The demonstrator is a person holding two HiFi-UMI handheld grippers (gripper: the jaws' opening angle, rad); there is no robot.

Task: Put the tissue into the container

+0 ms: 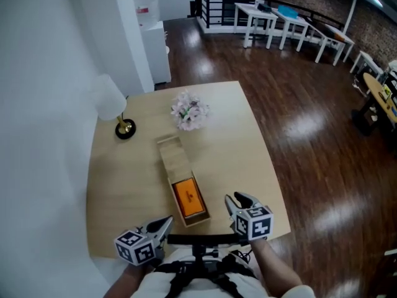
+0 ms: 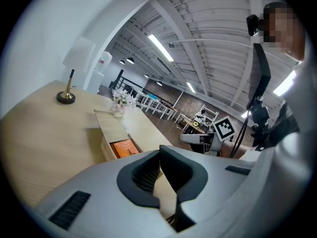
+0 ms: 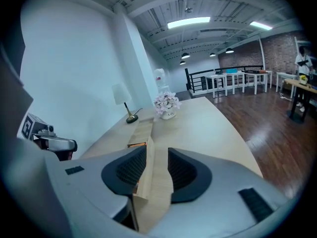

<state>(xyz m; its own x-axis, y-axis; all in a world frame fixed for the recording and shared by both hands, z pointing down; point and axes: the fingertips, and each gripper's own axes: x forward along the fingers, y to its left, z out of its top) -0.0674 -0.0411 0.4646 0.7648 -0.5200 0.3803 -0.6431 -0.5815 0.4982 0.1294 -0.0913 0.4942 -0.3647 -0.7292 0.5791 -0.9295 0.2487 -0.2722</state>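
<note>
1. Lamp (image 1: 110,98): standing at far-L rear of counter (image 1: 124,185), well ahead of the L fingers and to their L.

2. L gripper (image 1: 164,224) (image 2: 159,152): hovering over the near counter edge, marker cube toward the person. L fingers (image 2: 143,175) are meeting at the tips, w/ nothing btwn them; only bare counter is showing through the wedge behind the tips.

3. Container (image 1: 173,160) (image 2: 111,128) (image 3: 141,128): long wooden box lying lengthwise mid-counter, running away from both sets of fingers. Its far part is showing a wood top and its near part is lying open. Near end is sitting just ahead of the L fingers and to their R, and to the L of the R fingers. Neither gripper is touching it.

4. Tissue pack (image 1: 188,197) (image 2: 124,148): orange, lying flat inside the container's open near end, i.e. the end closest to the fingers.

5. Flower vase (image 1: 189,112) (image 3: 167,104): standing beyond the container's far end, well ahead of both grippers.

6. R gripper (image 1: 236,198) (image 3: 157,155): hovering over the counter's near-R area, beside the container. R fingers (image 3: 182,171) are standing apart w/ a narrow gap, pressing on nothing. The container's near corner and bare counter are showing through the gap, ahead of the tips.

7. Dark wood floor (image 1: 322,141): lying to the R of the R fingers, past the counter edge.
</note>
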